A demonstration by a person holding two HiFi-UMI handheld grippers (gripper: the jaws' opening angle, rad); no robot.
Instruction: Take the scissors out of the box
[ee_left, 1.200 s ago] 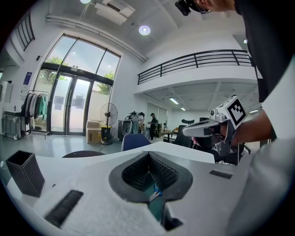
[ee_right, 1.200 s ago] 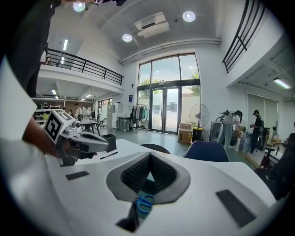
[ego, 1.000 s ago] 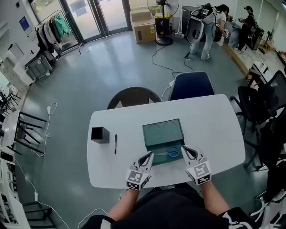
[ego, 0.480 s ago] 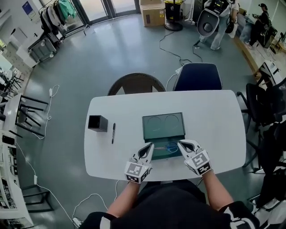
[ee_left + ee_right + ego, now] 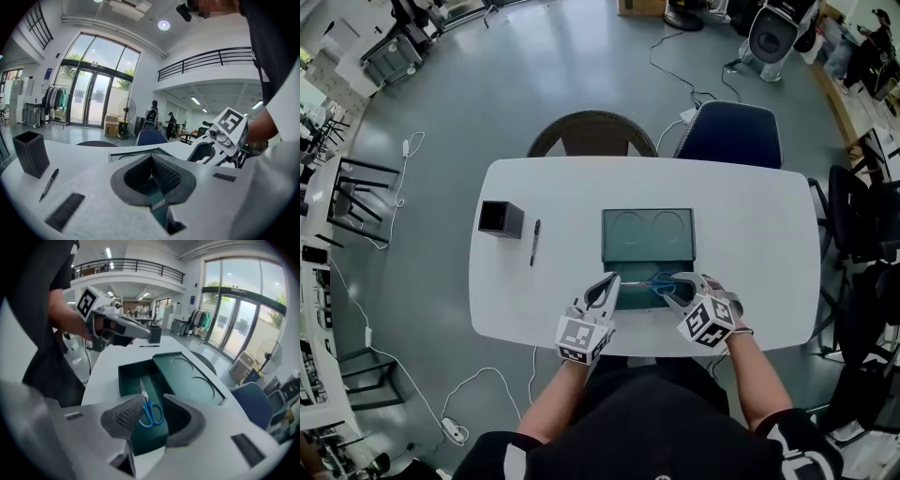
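Two hand-held grippers, one box. Left hand-held gripper (image 5: 607, 283): jaws together, nothing visibly held, at near-left corner of box (image 5: 605, 234). Scissors (image 5: 659, 283): in near compartment; light, stiff, slippery blades; take by blue loops. Right hand-held gripper (image 5: 673, 287): jaws just opened wide, loops between them, ungripped.

scissors (image 5: 654, 283): partly hidden under right gripper (image 5: 673, 287) | box (image 5: 133, 153): mostly behind left gripper (image 5: 151, 158)
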